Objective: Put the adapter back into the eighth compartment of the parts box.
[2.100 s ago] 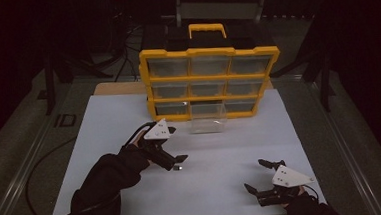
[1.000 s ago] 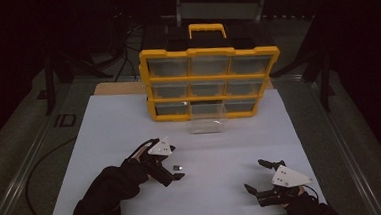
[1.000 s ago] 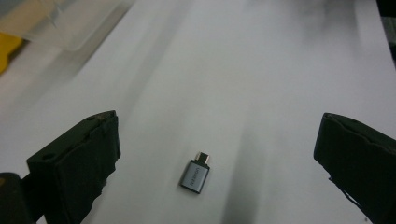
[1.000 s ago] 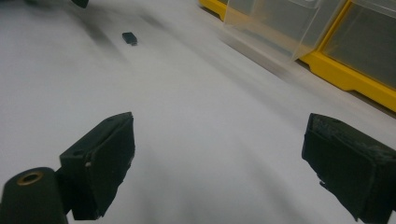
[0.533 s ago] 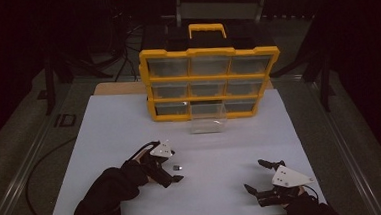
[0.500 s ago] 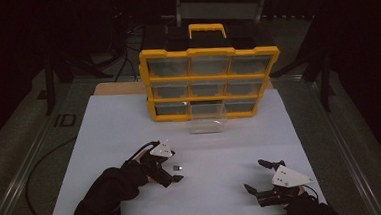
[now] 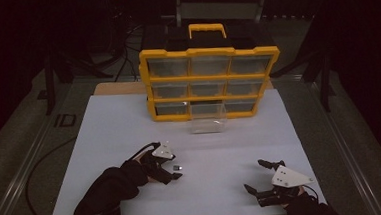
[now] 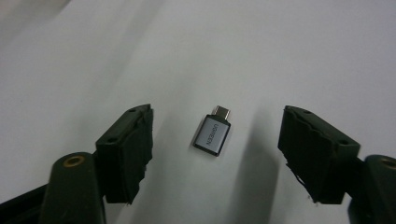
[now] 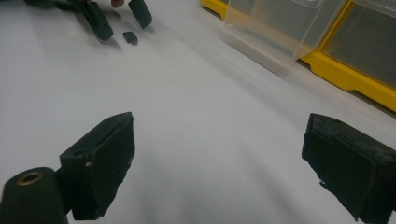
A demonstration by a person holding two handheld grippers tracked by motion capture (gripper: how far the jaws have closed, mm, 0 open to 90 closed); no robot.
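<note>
Your left gripper (image 7: 174,169) sits low on the white table (image 7: 221,150), jaws apart around the small adapter (image 7: 179,167); your right gripper (image 7: 257,177) rests open nearby. Left gripper view: adapter (image 8: 212,135) lies flat between spread jaws, untouched. Right gripper view: jaws wide, clear drawer (image 9: 275,28) ahead.

A yellow-framed plastic drawer cabinet (image 7: 210,81) stood at the far edge of the white table (image 7: 104,123), a clear plastic drawer (image 7: 208,123) pulled out before its bottom row. Near the front edge, a small grey metal adapter (image 8: 213,135) lay between the left gripper's (image 7: 170,168) spread jaws; the right gripper (image 7: 257,177) sat toward the front right corner.
</note>
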